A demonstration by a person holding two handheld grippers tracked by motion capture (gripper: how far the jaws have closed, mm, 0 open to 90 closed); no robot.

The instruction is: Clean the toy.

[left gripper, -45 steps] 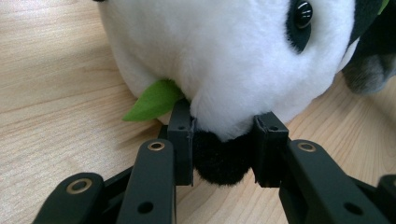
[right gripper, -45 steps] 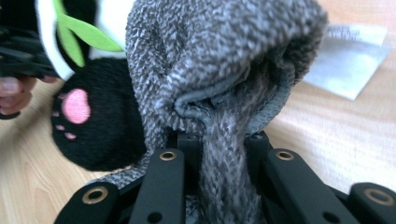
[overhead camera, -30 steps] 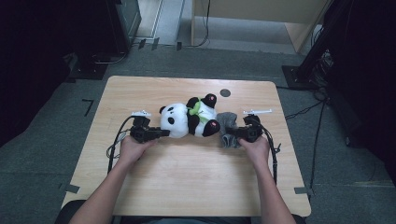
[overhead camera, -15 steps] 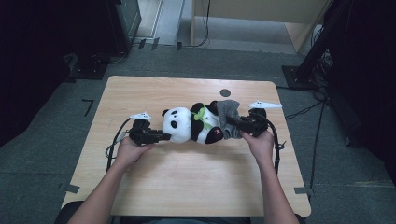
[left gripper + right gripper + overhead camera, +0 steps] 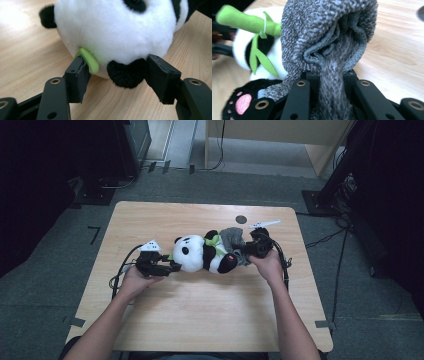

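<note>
Currently the panda plush lies on its side mid-bench, head toward the person's left, with a grey knit sock bunched at its rear end, touching the legs.

Left claw: jaws spread, bracketing the bottom of the panda's head. In the left gripper view one jaw sits against a green felt leaf, the other against a black ear. It steadies the head rather than pinching it.

Right claw: pressed together on the sock; the right gripper view shows a fold of knit squeezed between the jaws, the opening puckered above them. A black paw with pink pads lies just beside the lower left jaw.

Step in hand, as judged: drawing the sock onto the plush's leg. To do it well:
- keep the pinch on the cuff edge only, not both layers, so the mouth stays open;
- line the mouth up with the paw before pulling;
- close the left claw on the head or hold firm so the plush does not slide.

Against the frame half a second ago: the right claw has come slightly lower and nearer the legs, the sock drawn in tighter to the body. Left claw and head hardly changed.
</note>
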